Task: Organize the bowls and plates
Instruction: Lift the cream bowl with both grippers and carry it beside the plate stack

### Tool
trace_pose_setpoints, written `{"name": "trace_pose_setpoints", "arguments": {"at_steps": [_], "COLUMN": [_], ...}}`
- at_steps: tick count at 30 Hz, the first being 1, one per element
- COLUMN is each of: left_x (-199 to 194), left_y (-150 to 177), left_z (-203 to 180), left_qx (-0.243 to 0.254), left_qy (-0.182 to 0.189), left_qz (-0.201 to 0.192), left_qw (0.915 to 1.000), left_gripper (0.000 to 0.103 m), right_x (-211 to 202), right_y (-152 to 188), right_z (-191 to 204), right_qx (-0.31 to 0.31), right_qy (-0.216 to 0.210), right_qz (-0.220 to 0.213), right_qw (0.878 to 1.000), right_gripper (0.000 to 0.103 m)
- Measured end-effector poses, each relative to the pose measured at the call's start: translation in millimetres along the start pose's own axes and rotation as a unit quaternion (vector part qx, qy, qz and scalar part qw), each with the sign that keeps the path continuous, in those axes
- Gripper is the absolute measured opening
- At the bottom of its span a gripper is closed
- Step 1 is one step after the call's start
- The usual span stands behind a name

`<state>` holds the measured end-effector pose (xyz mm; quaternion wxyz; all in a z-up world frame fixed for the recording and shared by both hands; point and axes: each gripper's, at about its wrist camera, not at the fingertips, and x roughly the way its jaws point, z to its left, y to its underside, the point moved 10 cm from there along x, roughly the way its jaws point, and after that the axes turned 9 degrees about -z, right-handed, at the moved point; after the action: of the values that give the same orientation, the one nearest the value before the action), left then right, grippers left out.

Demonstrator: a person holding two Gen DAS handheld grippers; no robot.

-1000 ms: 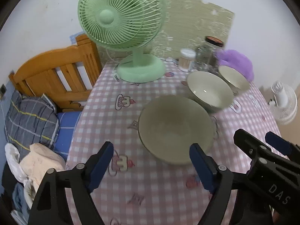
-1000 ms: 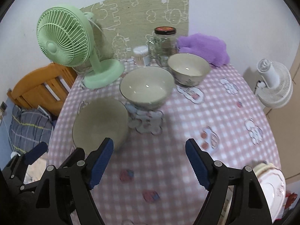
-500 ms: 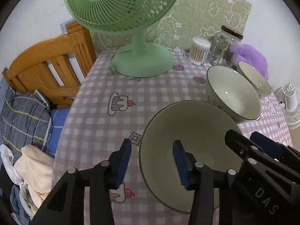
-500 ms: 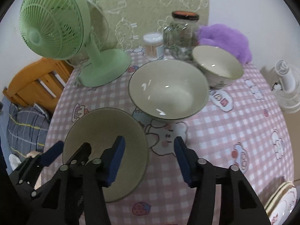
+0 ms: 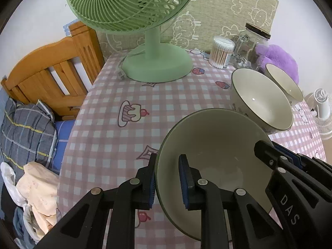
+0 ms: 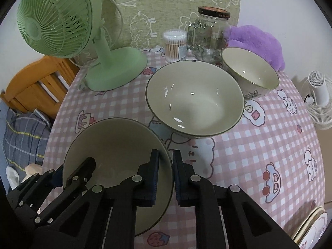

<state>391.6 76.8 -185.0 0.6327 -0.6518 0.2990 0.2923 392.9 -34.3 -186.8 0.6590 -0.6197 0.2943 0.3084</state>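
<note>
Large green-rimmed bowl (image 5: 211, 145): nearest of three bowls on the checked surface (image 5: 116, 137), in front of the green fan (image 5: 153, 62) and toward the near edge.

Left tongs (image 5: 167, 179): clamped on the bowl's left rim, one pad outside the wall, one inside.
Right tongs (image 6: 166, 176): clamped on the opposite rim of the same bowl, again one pad inside and one outside the wall. Both grips sit high, on the thin lip only.

Risks, judged from this state:
- Glazed wall is smooth and slopes; pads holding only the lip could slide off upward on a lift. Bowl would drop back onto the surface.
- Two hands on one rigid bowl: if they rise unevenly or pull apart, the bowl tilts or one grip tears loose.
- Medium bowl (image 6: 195, 99) stands just behind and right of the held bowl, rims near. A low carry that way could knock rim on rim.
- Small floral bowl (image 6: 251, 74) sits beyond it, close to the glass jar (image 6: 207, 35) and cotton-swab tub (image 6: 174, 45); a shove to the medium bowl may pass along.
- Fan base stands further off.
</note>
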Motion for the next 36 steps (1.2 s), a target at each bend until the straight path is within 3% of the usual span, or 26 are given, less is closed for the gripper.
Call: {"name": "trace_pose_setpoints", "arguments": {"at_steps": [11,24,36], "left_x": [-25.9,-81.8,-128.2], "left_y": [14.8,37.5,79.5], "left_z": [-10.6,-30.6,-55.8], "left_qx": [0.006,0.018,0.028], "left_qy": [0.007,0.021,0.029], "left_qz": [0.002,-0.014,-0.016], "left_qw": [1.0,0.9995,0.9991], "left_gripper": [0.018,0.018,0.018], "right_x": [-27.4,-89.3,-143.5], "right_y": [14.2,42.3,86.5], "right_z": [-7.6,-21.3,-44.7], "right_qx": [0.008,0.026,0.033], "right_qy": [0.003,0.013,0.021], "right_qz": [0.003,-0.014,-0.016], "right_qw": [1.0,0.999,0.999], "right_gripper": [0.016,0.016,0.016]}}
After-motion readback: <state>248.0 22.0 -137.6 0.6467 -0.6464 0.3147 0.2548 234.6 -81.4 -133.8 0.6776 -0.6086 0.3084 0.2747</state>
